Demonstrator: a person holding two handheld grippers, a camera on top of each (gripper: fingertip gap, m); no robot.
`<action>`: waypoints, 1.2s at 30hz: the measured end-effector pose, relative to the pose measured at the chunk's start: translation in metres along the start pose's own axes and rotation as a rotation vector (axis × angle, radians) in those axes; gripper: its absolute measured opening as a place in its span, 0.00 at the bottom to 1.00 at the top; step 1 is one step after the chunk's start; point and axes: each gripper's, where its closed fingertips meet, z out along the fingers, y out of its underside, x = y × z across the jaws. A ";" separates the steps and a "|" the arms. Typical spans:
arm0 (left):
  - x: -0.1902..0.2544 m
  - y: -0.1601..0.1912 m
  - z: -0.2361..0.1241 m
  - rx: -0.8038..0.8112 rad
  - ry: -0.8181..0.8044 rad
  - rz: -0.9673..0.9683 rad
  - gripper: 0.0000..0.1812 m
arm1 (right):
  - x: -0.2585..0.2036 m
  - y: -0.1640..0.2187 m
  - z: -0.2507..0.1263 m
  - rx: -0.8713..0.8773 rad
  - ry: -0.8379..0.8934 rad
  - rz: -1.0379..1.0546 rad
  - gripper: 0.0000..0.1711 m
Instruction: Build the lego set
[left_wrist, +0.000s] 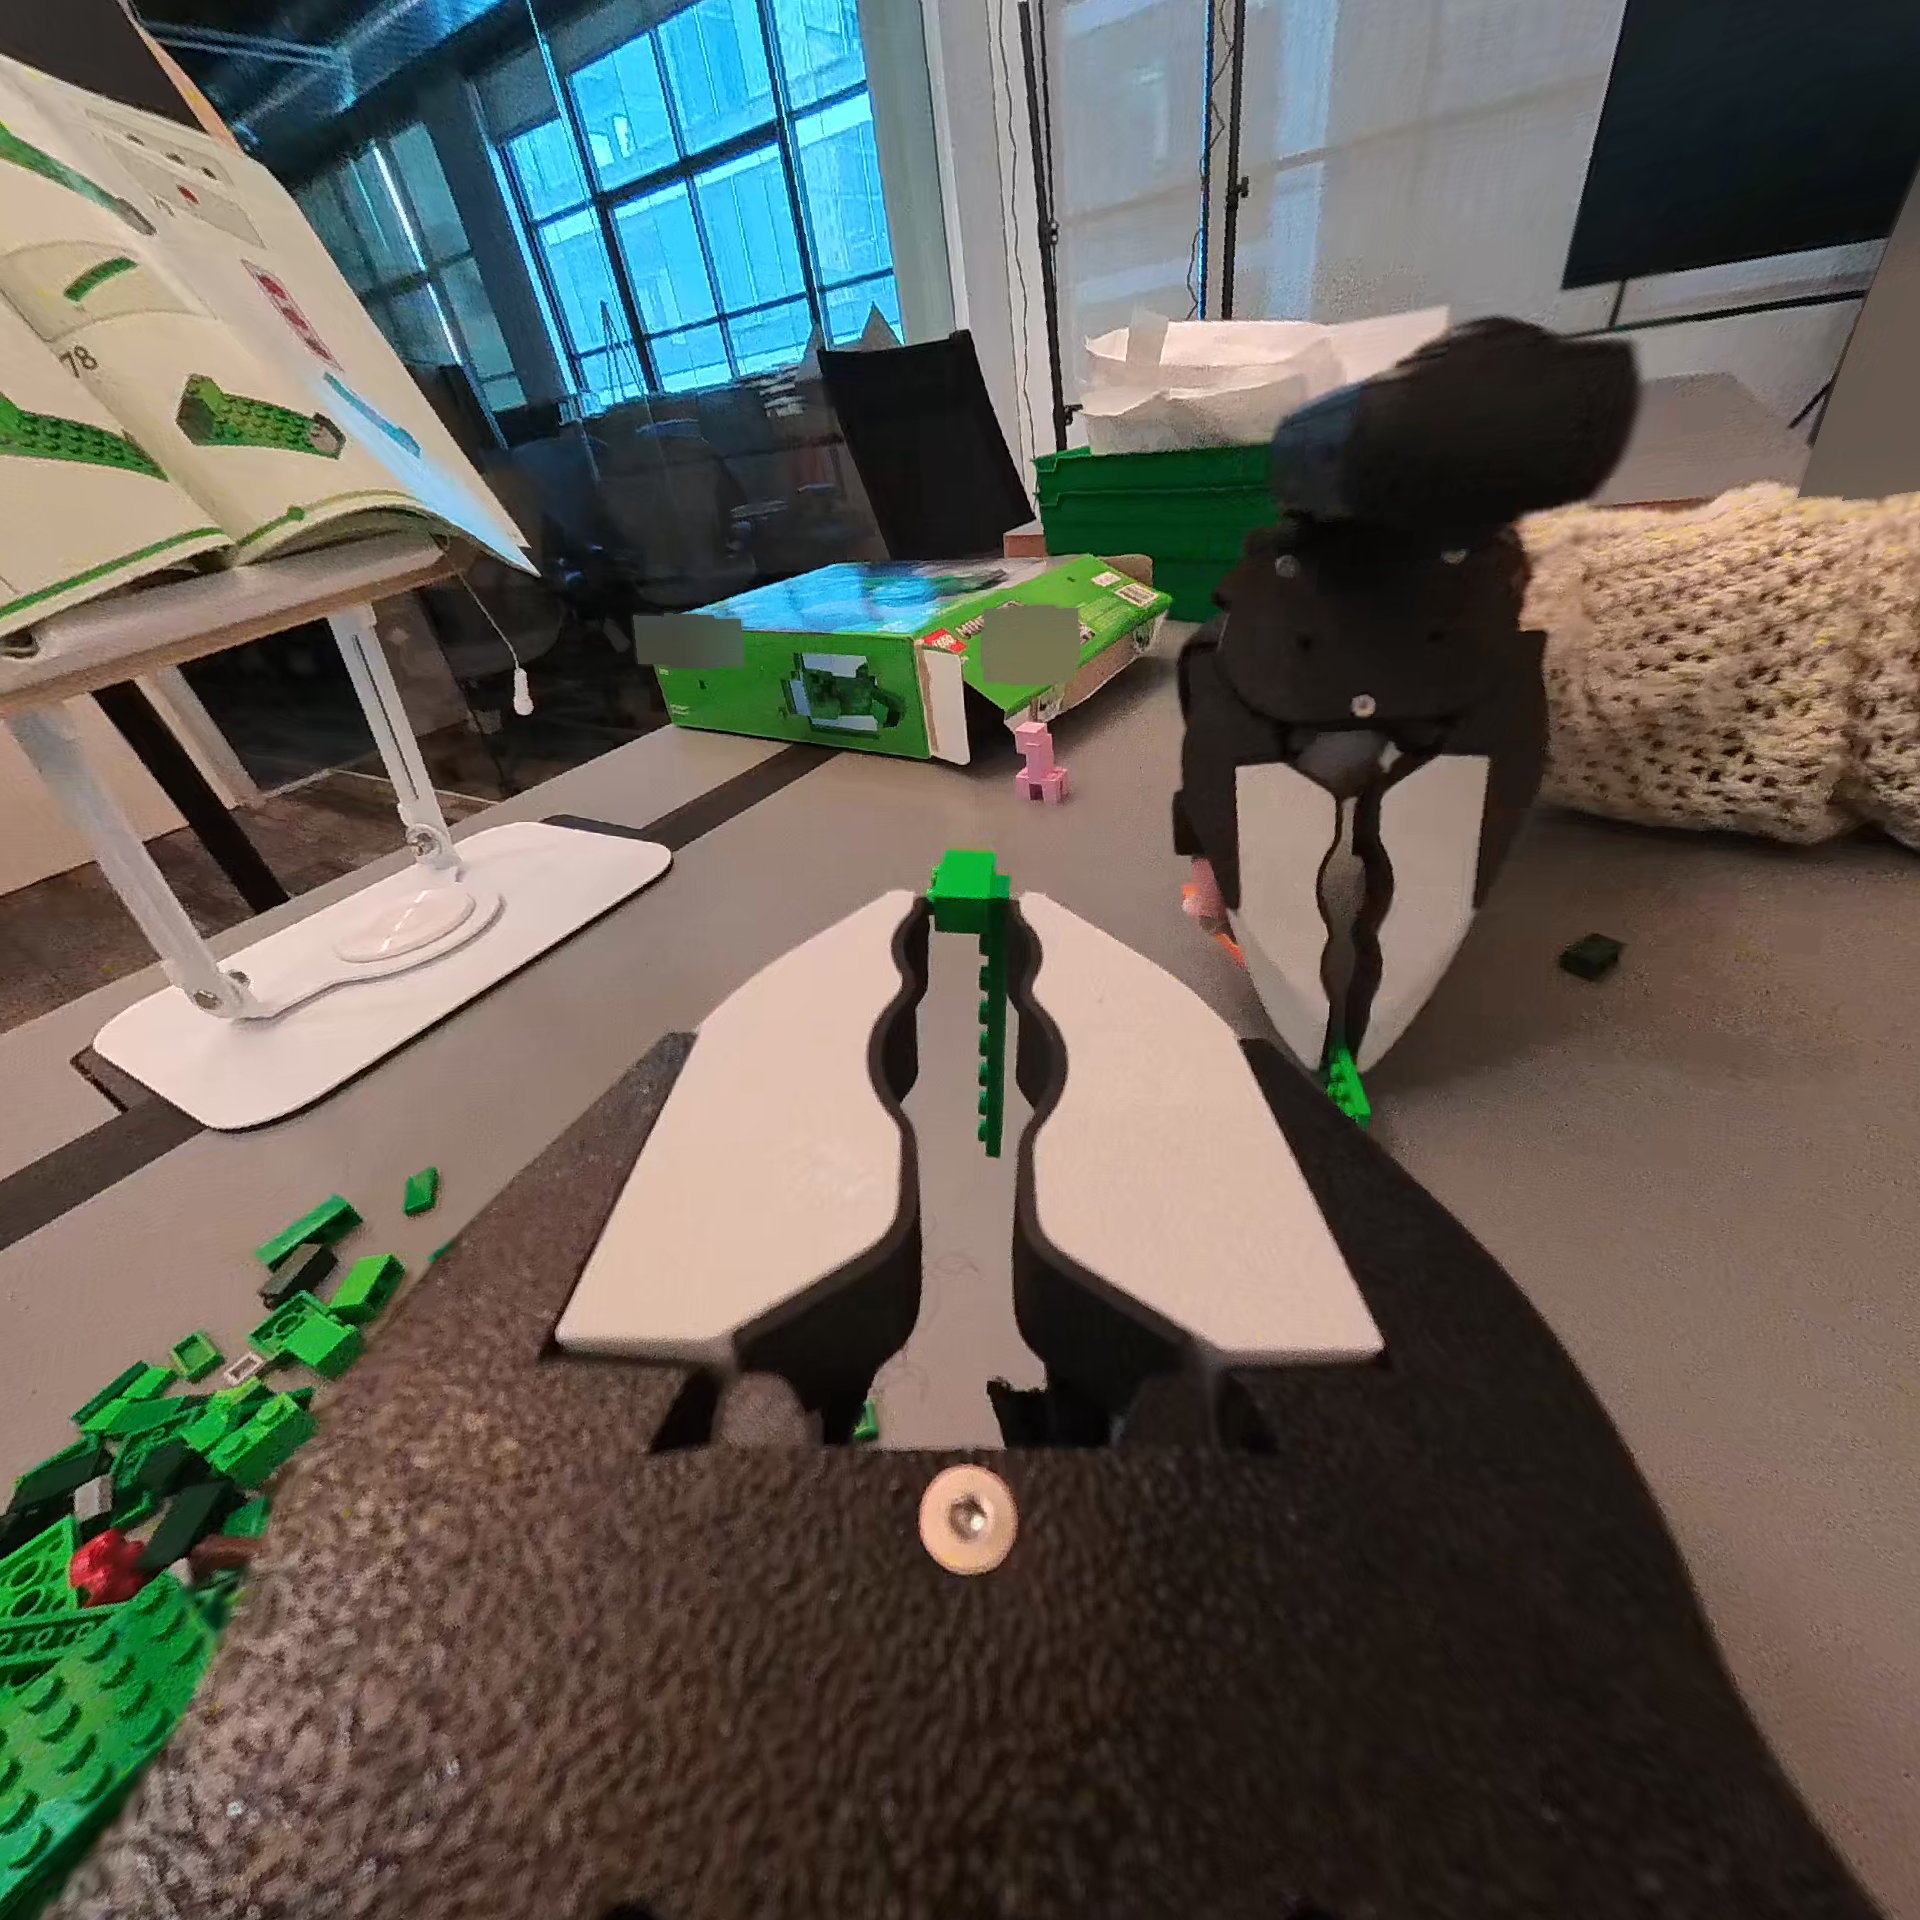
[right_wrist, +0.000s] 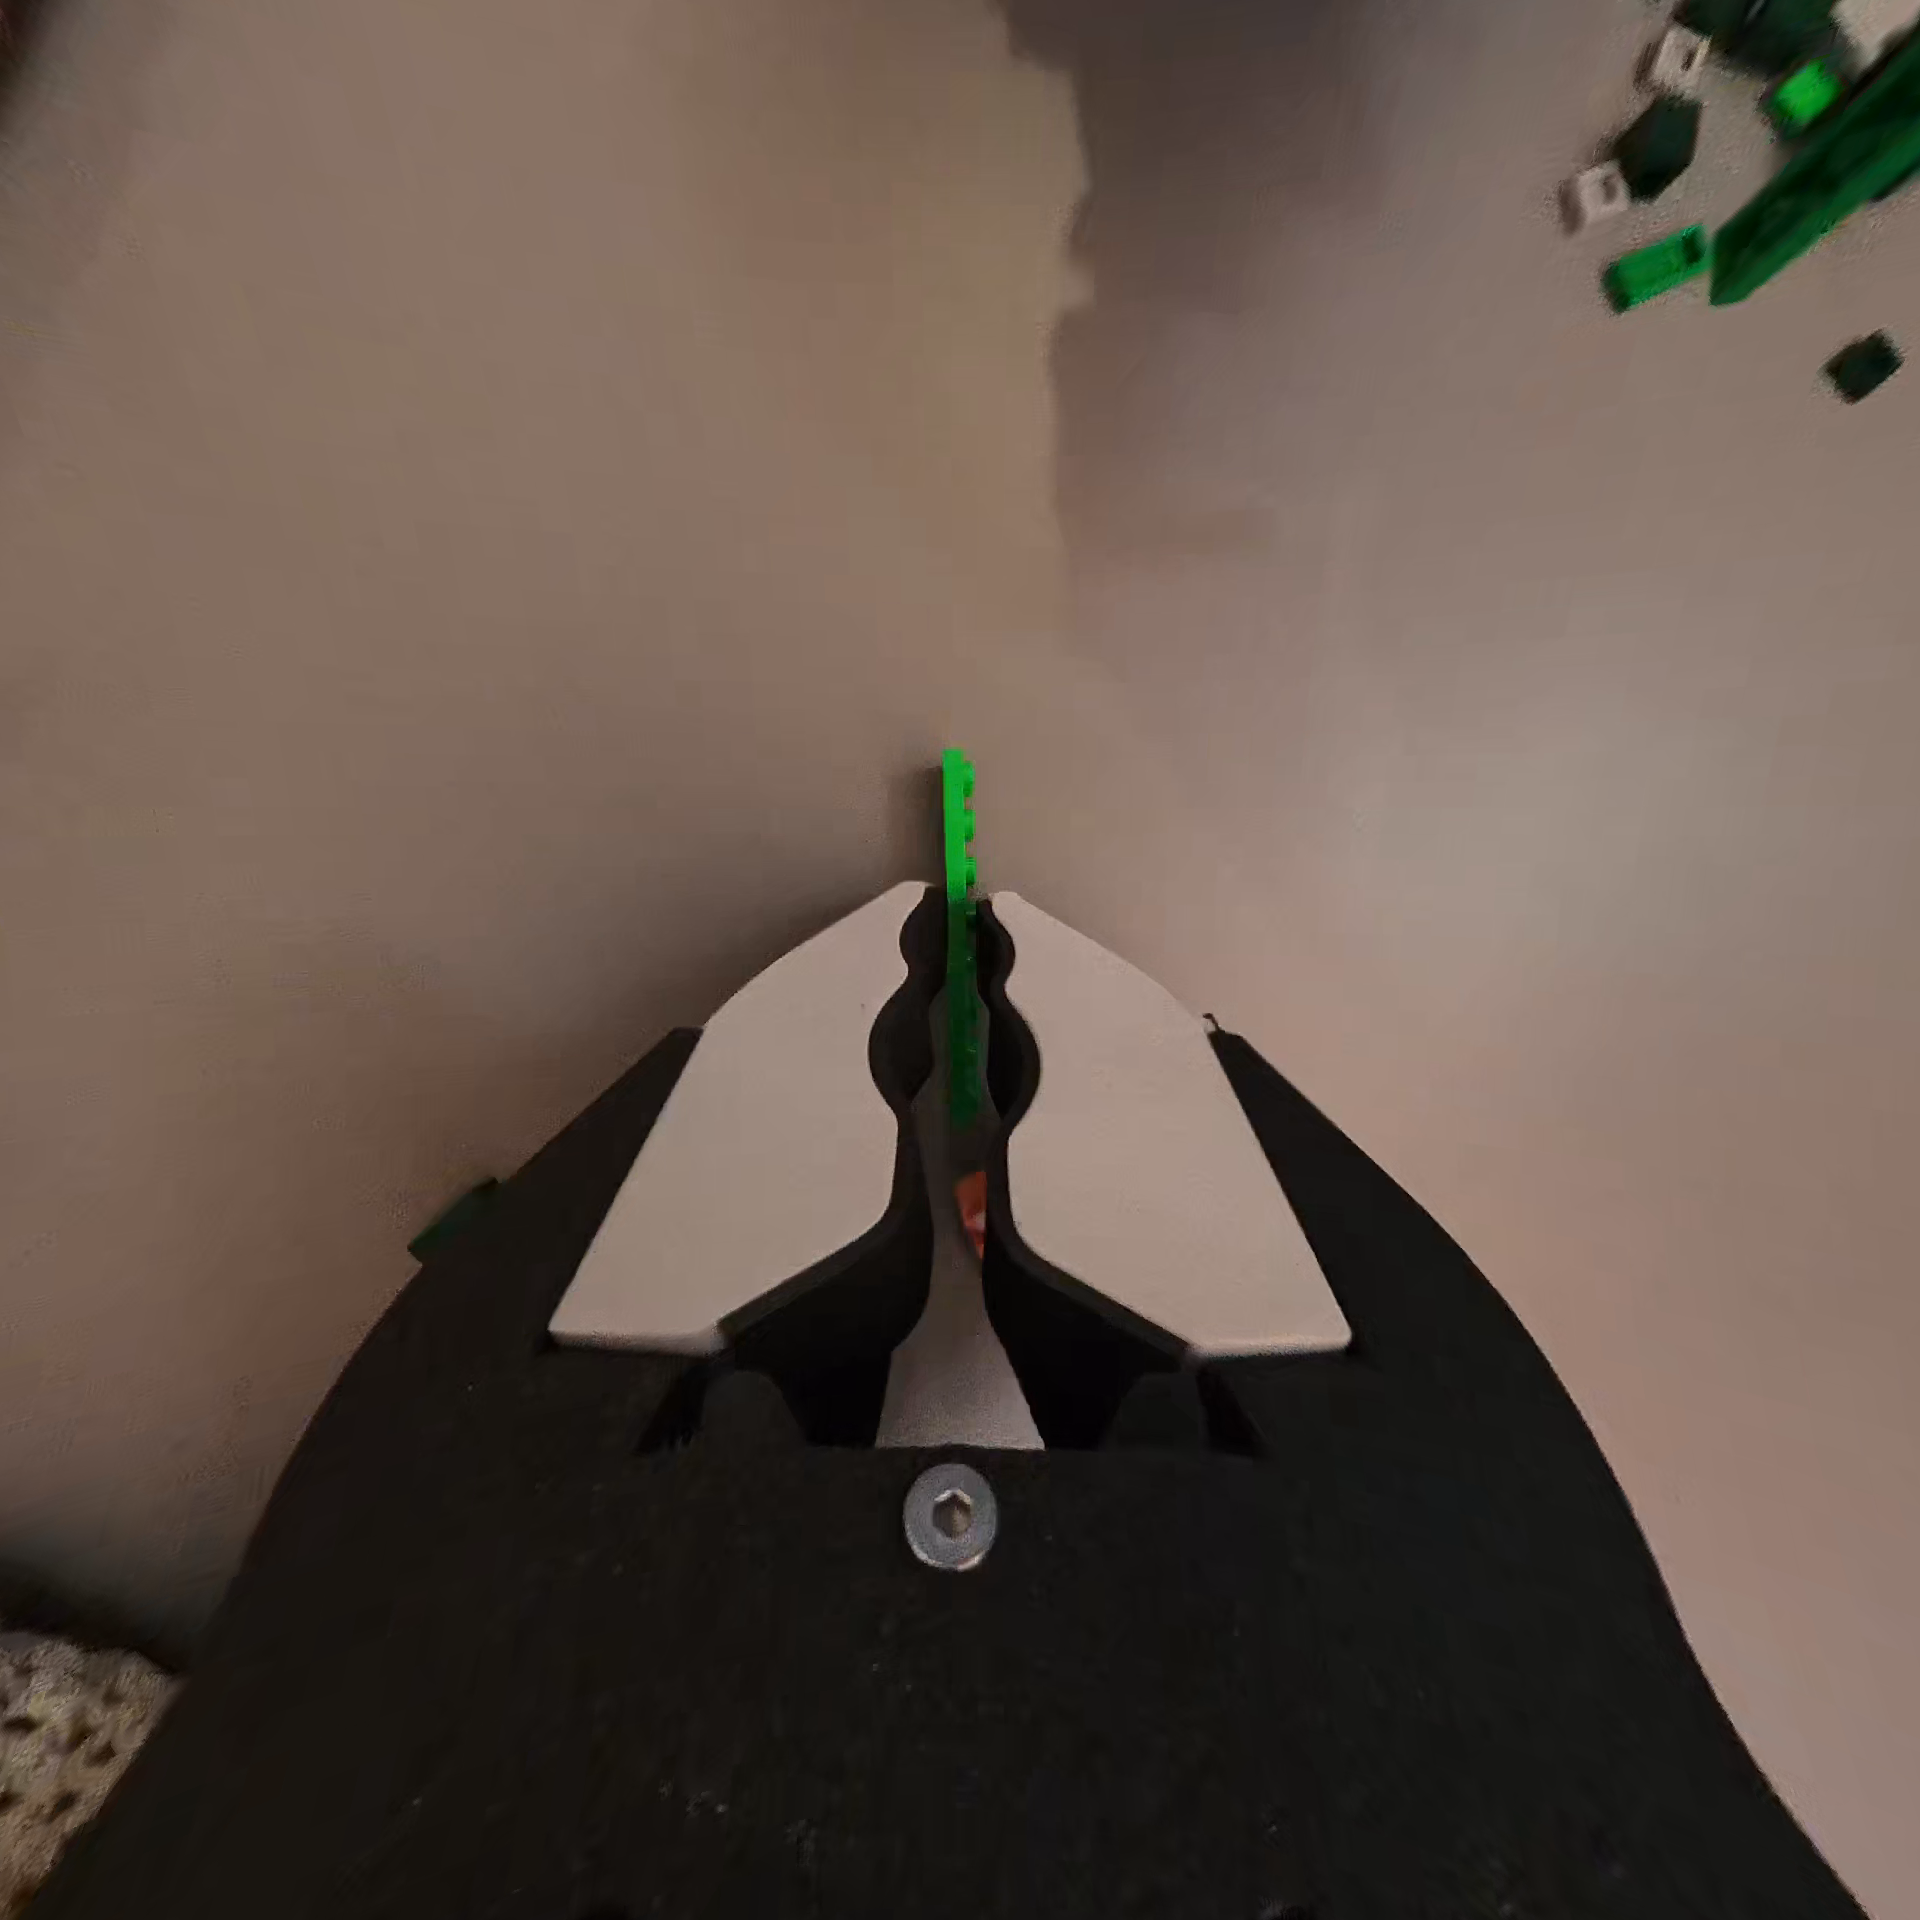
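My left gripper is shut on a long green Lego plate, held edge-on with a green brick on its far end, above the grey table. My right gripper is shut on another thin green plate, held edge-on and pointing down at the bare tabletop. In the left wrist view the right gripper shows at the right, its tips near the table with the green plate sticking out below. A pile of loose green and dark pieces lies at the lower left beside a green baseplate build.
An open instruction book rests on a white stand at the left. A green set box and a small pink figure lie farther back. A dark green piece lies at the right. A knitted sleeve reaches in. Loose pieces show in the right wrist view. About 15 centimeters separates my left fingertips from my right. About 20 centimeters separates my left fingertips from the green baseplate build.
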 end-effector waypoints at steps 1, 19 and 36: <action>0.001 0.002 0.001 -0.005 0.004 -0.005 0.07 | -0.002 0.000 0.002 -0.026 0.004 0.010 0.03; -0.031 0.000 -0.016 0.043 -0.090 -0.071 0.07 | -0.007 -0.055 0.002 -0.040 0.026 0.048 0.03; 0.035 -0.012 -0.011 0.072 0.287 -0.021 0.07 | -0.012 -0.077 -0.055 0.867 0.341 0.073 0.03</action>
